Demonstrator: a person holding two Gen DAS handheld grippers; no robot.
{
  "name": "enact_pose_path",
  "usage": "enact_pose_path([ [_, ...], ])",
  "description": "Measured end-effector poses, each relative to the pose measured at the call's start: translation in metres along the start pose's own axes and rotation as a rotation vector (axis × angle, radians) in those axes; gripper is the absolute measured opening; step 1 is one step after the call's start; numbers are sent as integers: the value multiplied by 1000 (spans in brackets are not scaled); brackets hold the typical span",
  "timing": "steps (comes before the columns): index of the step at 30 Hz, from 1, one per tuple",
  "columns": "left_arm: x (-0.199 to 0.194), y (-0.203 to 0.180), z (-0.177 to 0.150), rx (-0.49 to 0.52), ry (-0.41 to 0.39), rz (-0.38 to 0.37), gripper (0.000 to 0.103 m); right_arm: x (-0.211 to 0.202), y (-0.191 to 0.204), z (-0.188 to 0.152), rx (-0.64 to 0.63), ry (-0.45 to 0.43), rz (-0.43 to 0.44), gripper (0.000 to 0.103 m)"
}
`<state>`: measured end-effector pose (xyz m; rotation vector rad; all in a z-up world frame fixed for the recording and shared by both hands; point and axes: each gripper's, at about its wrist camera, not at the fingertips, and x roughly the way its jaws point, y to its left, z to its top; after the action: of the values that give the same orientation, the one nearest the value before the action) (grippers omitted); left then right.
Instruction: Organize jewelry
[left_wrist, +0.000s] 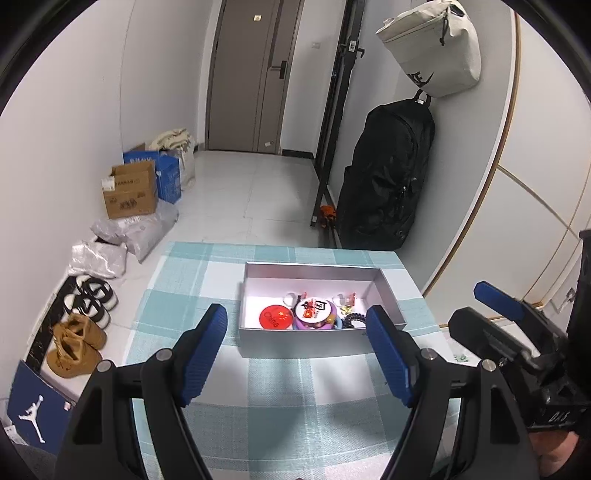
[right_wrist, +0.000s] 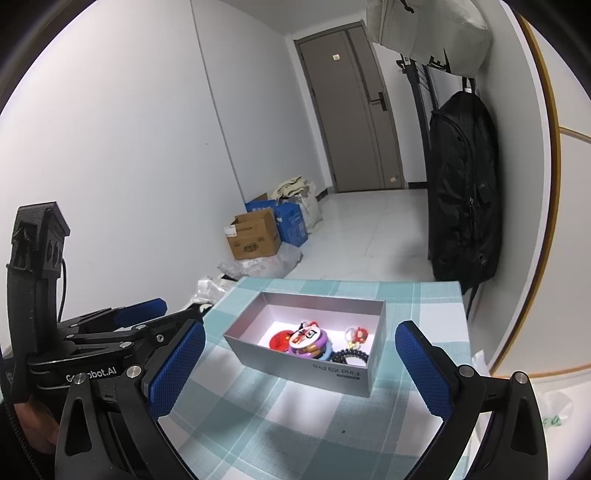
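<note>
**Jewelry box sits open-topped on checked cloth, both grippers spread and empty**

A grey rectangular box (left_wrist: 317, 343) sits near the far edge of the table's teal-and-white checked tablecloth (left_wrist: 258, 398). Inside, crowded toward its near wall, lie one red round badge (left_wrist: 274, 316), one white round badge (left_wrist: 313, 309) resting on stacked purple and blue rings (right_wrist: 320, 345), one dark beaded bracelet (right_wrist: 351, 356), and small red-and-gold trinkets (right_wrist: 357, 334), too small to count. The left gripper (left_wrist: 297, 356) hangs over the cloth just short of the box, jaws spread wide, holding nothing. The right gripper (right_wrist: 300, 369) is likewise spread and empty.
</note>
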<state>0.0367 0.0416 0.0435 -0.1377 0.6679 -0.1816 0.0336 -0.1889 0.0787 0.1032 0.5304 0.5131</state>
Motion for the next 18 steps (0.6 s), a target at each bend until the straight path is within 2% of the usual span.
enact_pose_path([
  [3, -3, -2, 1, 8, -18, 6, 74, 1, 1, 0, -2, 0, -5, 103],
  [18, -4, -3, 3, 4, -7, -12, 74, -4, -1, 0, 25, -2, -8, 103],
])
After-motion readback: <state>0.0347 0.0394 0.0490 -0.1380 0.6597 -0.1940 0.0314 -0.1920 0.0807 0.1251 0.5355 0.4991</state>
